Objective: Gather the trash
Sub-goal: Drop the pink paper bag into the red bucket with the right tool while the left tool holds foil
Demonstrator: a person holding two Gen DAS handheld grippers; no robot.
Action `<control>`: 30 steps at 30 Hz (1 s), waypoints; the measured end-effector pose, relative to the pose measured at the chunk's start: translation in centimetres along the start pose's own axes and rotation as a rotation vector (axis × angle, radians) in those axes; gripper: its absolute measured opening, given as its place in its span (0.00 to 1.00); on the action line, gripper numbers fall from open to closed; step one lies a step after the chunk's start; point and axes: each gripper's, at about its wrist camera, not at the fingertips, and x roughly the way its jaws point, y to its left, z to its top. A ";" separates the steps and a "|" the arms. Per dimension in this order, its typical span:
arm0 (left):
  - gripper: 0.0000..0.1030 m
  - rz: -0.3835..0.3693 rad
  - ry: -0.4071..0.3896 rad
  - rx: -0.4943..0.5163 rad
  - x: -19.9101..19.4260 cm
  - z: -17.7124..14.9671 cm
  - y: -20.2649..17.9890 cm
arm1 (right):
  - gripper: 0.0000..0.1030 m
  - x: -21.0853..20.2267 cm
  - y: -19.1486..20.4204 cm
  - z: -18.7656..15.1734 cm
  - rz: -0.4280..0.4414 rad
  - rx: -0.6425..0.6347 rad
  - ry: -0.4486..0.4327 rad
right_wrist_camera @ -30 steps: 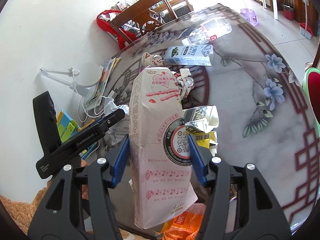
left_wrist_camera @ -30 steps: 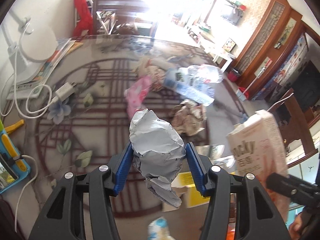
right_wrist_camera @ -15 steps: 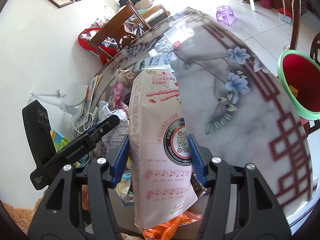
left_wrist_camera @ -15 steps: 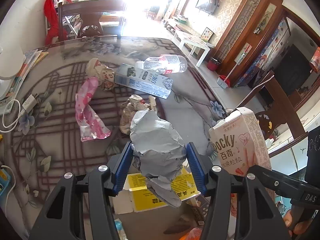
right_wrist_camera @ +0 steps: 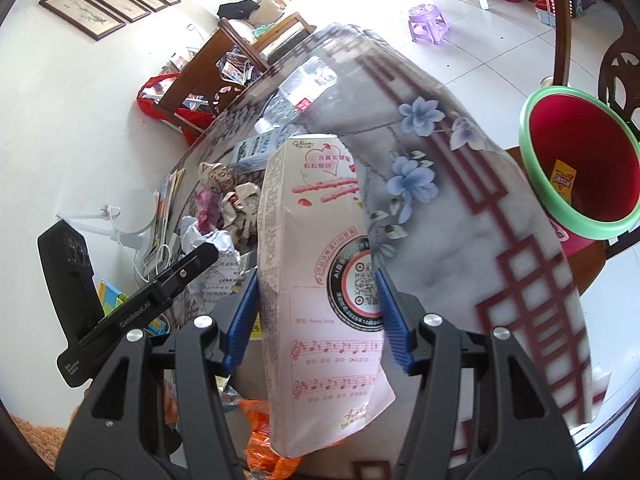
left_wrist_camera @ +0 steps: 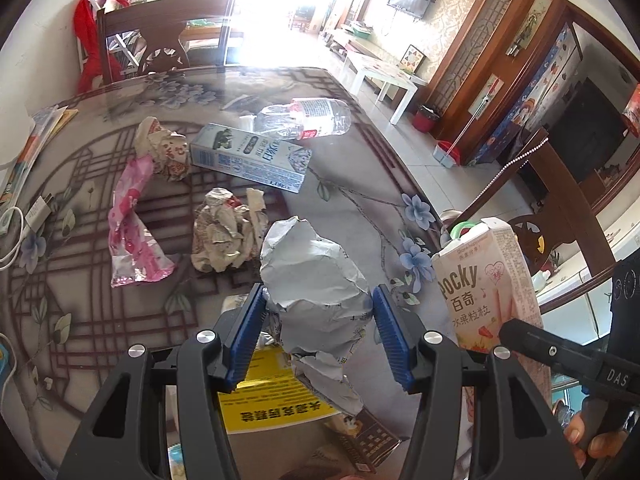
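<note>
My left gripper point(left_wrist_camera: 318, 328) is shut on a crumpled silver-grey wrapper point(left_wrist_camera: 316, 288), held above the table. My right gripper point(right_wrist_camera: 316, 312) is shut on a pink Pocky box point(right_wrist_camera: 320, 292), which also shows at the right of the left wrist view as the Pocky box point(left_wrist_camera: 484, 284). A red bin with a green rim point(right_wrist_camera: 580, 168) stands beyond the table's right edge, holding a yellow packet. On the glass table point(left_wrist_camera: 360, 208) lie a pink wrapper point(left_wrist_camera: 132, 224), crumpled paper point(left_wrist_camera: 224, 232), a blue-white carton point(left_wrist_camera: 248, 156) and a clear plastic bottle point(left_wrist_camera: 304, 120).
A yellow box point(left_wrist_camera: 272, 392) and an orange packet point(right_wrist_camera: 268, 436) lie near the table's front edge. A wooden chair point(left_wrist_camera: 160, 36) stands at the far side, and white cables point(left_wrist_camera: 12, 232) and books sit at the left. A person's fingers point(left_wrist_camera: 588, 440) hold the right gripper.
Both grippers have swung to the right with their loads still held. The red bin has come fully into the right wrist view, larger and closer.
</note>
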 end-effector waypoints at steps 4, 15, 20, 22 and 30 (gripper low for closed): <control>0.50 0.021 0.004 -0.009 0.6 0.2 -1.2 | 0.53 -0.6 -2.2 1.2 0.000 0.020 -0.003; 0.50 0.026 0.012 0.007 2.7 1.3 -6.2 | 0.53 -4.8 -10.8 4.4 -0.097 0.120 -0.069; 0.50 0.026 0.014 0.030 3.3 1.9 -8.6 | 0.53 -7.7 -15.3 6.2 -0.235 0.156 -0.131; 0.50 0.025 0.012 0.039 3.6 2.2 -9.6 | 0.53 -8.1 -16.8 6.8 -0.273 0.168 -0.136; 0.50 0.000 0.026 0.094 5.0 2.9 -14.2 | 0.53 -7.3 -19.9 9.4 -0.371 0.109 -0.125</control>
